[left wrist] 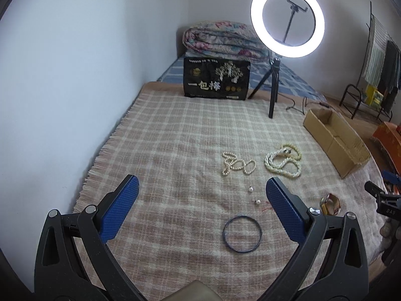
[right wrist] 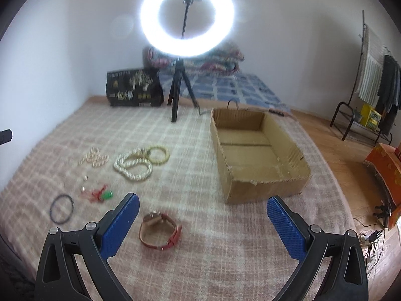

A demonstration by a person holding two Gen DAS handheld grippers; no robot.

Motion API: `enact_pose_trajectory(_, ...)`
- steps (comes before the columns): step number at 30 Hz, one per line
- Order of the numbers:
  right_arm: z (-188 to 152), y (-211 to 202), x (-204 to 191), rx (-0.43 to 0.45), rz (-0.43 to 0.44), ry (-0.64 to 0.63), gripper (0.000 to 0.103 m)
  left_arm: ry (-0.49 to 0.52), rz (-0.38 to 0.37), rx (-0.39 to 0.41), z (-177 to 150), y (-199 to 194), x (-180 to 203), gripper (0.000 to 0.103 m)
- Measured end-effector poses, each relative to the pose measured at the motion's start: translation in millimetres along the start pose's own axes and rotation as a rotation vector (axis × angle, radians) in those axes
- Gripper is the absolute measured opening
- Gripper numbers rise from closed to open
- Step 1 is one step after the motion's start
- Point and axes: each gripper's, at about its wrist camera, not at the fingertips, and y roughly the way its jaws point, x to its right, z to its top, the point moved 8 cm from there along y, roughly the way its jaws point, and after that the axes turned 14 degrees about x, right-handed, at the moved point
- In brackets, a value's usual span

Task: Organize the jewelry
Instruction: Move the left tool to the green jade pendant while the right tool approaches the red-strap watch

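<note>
Both the left hand-held gripper [left wrist: 201, 198] and the right hand-held gripper [right wrist: 203, 219] hover spread wide, holding nothing. Pearl necklaces [right wrist: 132, 165], a dark bangle [left wrist: 242, 233] and a red-strapped watch [right wrist: 160, 233] lie on the plaid blanket [left wrist: 175, 138]. The cardboard box [right wrist: 253, 175] sits to their right.

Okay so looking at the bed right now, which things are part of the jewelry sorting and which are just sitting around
Part of the job:
pearl strand
coiled bead necklaces
two loose pearl pieces
dark bangle
red-strap watch
red and green trinket
cardboard box, nothing in it

Just lying about:
ring light on its tripod
black printed bag
folded quilt
clothes rack
</note>
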Motion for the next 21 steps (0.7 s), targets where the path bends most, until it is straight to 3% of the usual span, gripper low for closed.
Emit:
enact_pose_trajectory(6,-25,21,-10,-0.111,0.056,-0.031,0.097,-0.010,-0.090,-0.106,-24,19,13,0.094)
enact_pose_trajectory(8,-33,27,-14,-0.146,0.074,-0.034,0.091,0.013,-0.129,-0.144,-32,24,25,0.080)
enact_pose_trajectory(15,-56,45,-17,-0.254,0.116,0.023,0.081,0.101,-0.265,-0.220,-48,39,78,0.076)
enact_pose_trajectory(21,-63,54,-14,-0.296,0.144,0.071,0.074,0.145,-0.348,-0.313,-65,57,115,0.074)
